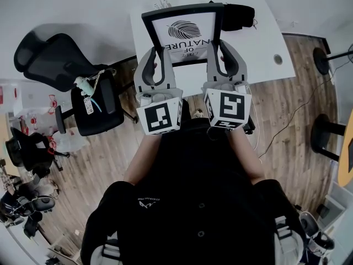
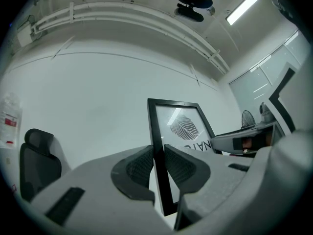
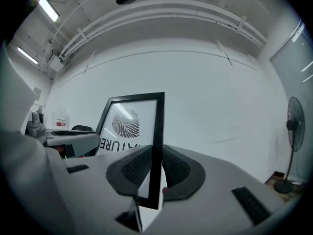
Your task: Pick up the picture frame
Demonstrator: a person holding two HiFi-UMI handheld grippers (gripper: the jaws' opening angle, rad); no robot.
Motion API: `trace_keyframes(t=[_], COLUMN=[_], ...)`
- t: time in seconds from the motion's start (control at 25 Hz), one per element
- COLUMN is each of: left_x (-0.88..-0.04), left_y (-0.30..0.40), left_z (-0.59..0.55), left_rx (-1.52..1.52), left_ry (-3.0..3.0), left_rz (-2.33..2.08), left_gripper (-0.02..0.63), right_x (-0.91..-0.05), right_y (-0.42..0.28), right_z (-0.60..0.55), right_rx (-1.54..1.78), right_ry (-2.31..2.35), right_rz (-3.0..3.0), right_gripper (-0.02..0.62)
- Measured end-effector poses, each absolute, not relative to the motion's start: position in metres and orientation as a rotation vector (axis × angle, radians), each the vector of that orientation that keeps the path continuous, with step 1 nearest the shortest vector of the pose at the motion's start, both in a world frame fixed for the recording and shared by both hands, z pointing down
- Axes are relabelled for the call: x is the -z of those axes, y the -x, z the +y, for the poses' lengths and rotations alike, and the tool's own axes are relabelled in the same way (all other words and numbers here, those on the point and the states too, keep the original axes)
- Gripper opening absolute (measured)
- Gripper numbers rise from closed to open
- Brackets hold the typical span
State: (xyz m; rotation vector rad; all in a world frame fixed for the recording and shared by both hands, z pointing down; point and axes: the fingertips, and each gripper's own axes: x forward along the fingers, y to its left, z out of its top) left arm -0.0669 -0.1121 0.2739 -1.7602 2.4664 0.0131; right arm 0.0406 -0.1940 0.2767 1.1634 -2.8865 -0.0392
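A black picture frame (image 1: 185, 33) with a leaf print and the word NATURE is held up above the white table (image 1: 259, 43). My left gripper (image 1: 160, 65) is shut on the frame's left edge (image 2: 157, 151), the black bar pinched between both pads. My right gripper (image 1: 216, 57) is shut on the frame's right edge (image 3: 157, 146) in the same way. In the left gripper view the right gripper (image 2: 244, 140) shows beyond the frame. In the right gripper view the left gripper (image 3: 73, 140) shows past the frame.
A black office chair (image 1: 66, 65) stands left of the table over wood flooring. A dark object (image 1: 240, 14) lies on the table's far right part. A standing fan (image 3: 292, 146) is by the wall. Black stool bases (image 1: 325, 131) sit at right.
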Motion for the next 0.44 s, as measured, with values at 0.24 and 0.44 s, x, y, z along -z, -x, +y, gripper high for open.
trace_keyframes(t=[0.24,0.44], left_x=[-0.2739,-0.2739], left_y=[0.0666,0.0663], left_z=[-0.1115,-0.112], left_rx=[-0.017,-0.015], left_ry=[1.754,1.757], left_rz=[2.479,2.477], left_gripper=[0.077,0.077], right_x=[-0.2774,-0.2777], right_y=[-0.0403,-0.0403], right_z=[-0.1942,-0.1949], right_rx=[0.034,0.029], right_ry=[-1.156,-1.151], right_rz=[-2.88,-2.875], right_gripper=[0.064,0.064])
